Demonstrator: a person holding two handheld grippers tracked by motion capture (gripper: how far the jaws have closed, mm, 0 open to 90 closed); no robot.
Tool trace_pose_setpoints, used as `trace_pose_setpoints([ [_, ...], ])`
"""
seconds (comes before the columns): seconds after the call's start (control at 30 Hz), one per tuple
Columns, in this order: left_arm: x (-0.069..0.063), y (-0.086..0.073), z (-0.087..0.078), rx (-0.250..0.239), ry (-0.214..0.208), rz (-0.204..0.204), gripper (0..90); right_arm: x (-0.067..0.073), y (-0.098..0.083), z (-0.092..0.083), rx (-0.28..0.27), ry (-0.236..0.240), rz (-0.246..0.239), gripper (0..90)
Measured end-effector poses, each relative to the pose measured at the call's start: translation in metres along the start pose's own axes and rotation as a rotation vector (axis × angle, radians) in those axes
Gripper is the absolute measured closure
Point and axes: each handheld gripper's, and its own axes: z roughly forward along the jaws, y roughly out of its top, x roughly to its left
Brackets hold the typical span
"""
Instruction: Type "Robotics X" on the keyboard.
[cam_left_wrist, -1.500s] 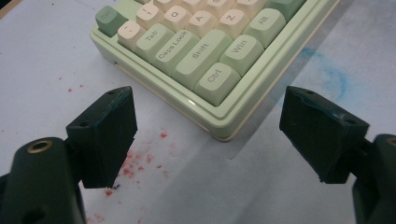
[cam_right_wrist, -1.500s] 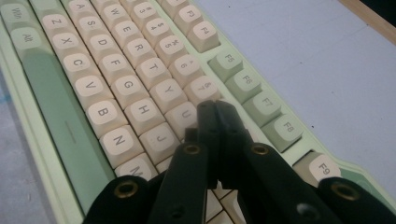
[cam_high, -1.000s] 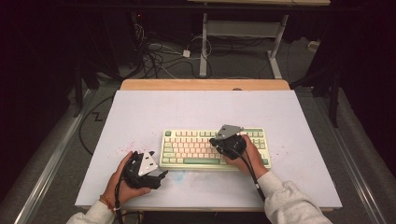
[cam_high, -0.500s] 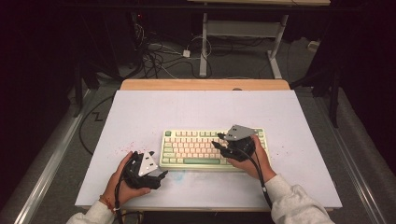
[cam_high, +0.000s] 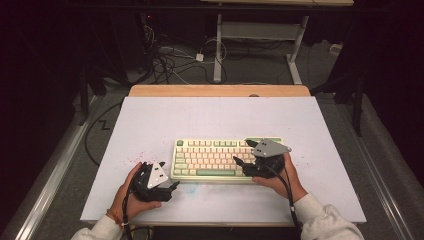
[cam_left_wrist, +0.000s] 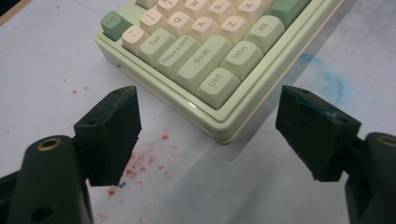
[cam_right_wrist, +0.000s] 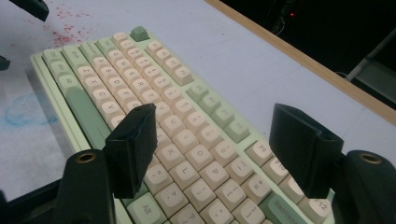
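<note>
A pale green keyboard (cam_high: 215, 157) with cream and green keys lies flat on the white mat, near its front middle. My left gripper (cam_high: 166, 177) rests low on the mat just off the keyboard's front left corner. In the left gripper view the left gripper (cam_left_wrist: 210, 109) is open, its jaws either side of the corner by the Ctrl key (cam_left_wrist: 215, 80), holding nothing. My right gripper (cam_high: 243, 152) hovers over the keyboard's right part. In the right gripper view the right gripper (cam_right_wrist: 219, 123) is open above the letter keys (cam_right_wrist: 187, 140), empty.
The white mat (cam_high: 220, 115) covers a table with a wooden far edge (cam_high: 220, 90). Red specks (cam_high: 136, 157) mark the mat left of the keyboard, and a blue smudge (cam_left_wrist: 327, 79) lies in front of it. Cables (cam_high: 170, 60) and a desk frame (cam_high: 218, 45) stand on the floor beyond.
My right gripper has slid a little to the right over the keyboard, still open. The left gripper has stayed about where it was.
</note>
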Motion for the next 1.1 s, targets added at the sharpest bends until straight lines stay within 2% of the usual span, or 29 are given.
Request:
trace_pose_setpoints([
  [0.27,0.000,0.001,-0.002,-0.012,0.005,-0.006,22.4,0.001,-0.010,-0.017,-0.013,-0.012,-0.005,31.1],
  [0.47,0.002,0.002,-0.002,-0.012,0.000,-0.023,30.7,0.003,-0.020,-0.029,-0.014,-0.024,-0.004,30.9],
  [0.57,0.002,0.002,-0.002,-0.006,-0.006,-0.028,37.2,0.002,-0.024,-0.036,-0.019,-0.038,0.000,30.9],
  [0.67,0.003,0.003,-0.001,0.016,-0.013,-0.016,46.2,0.000,-0.028,-0.043,-0.013,-0.051,-0.006,30.9],
  [0.8,0.004,0.004,-0.003,0.009,-0.058,-0.036,64.4,-0.006,-0.035,-0.053,-0.016,-0.074,0.009,30.9],
  [0.87,0.005,0.005,-0.003,0.017,-0.063,-0.034,72.0,-0.008,-0.038,-0.057,-0.014,-0.084,0.019,30.9],
  [1.03,0.007,0.007,-0.005,0.004,-0.101,-0.053,84.5,-0.013,-0.049,-0.065,-0.010,-0.104,0.032,30.7],
  [1.1,0.008,0.008,-0.006,0.001,-0.103,-0.047,87.5,-0.013,-0.053,-0.068,-0.004,-0.113,0.026,30.5],
])
